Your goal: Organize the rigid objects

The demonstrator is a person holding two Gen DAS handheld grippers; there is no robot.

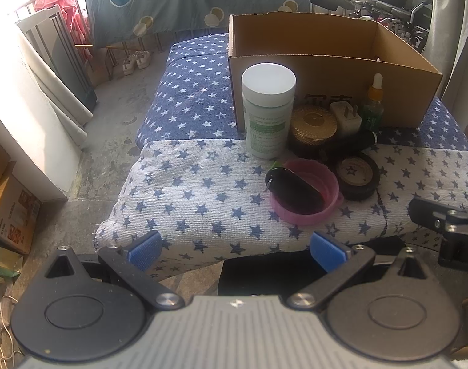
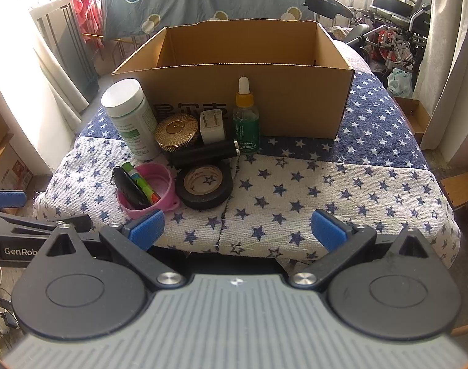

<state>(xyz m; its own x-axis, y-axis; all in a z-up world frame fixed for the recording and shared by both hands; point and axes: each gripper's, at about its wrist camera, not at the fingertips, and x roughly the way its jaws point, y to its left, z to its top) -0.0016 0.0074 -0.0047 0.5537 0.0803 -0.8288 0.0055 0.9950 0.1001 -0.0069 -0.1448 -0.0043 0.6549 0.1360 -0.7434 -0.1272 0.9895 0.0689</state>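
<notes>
Both grippers — left gripper (image 1: 235, 250), right gripper (image 2: 237, 229) — are hovering at the bed's (image 2: 295, 184) near edge, fingers apart, empty; advisably approaching the tape roll (image 2: 204, 186) squarely, then the cardboard box (image 2: 295, 98).

Both wrist views toward shared box (image 1: 332, 61)

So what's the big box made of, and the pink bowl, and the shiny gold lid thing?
The box looks like brown corrugated cardboard: matte, with ragged top edges. The pink bowl seems to be soft plastic or silicone, smooth and slightly see-through. The gold lid looks like metal or metal-coated plastic; its ribbed surface glints.
</notes>
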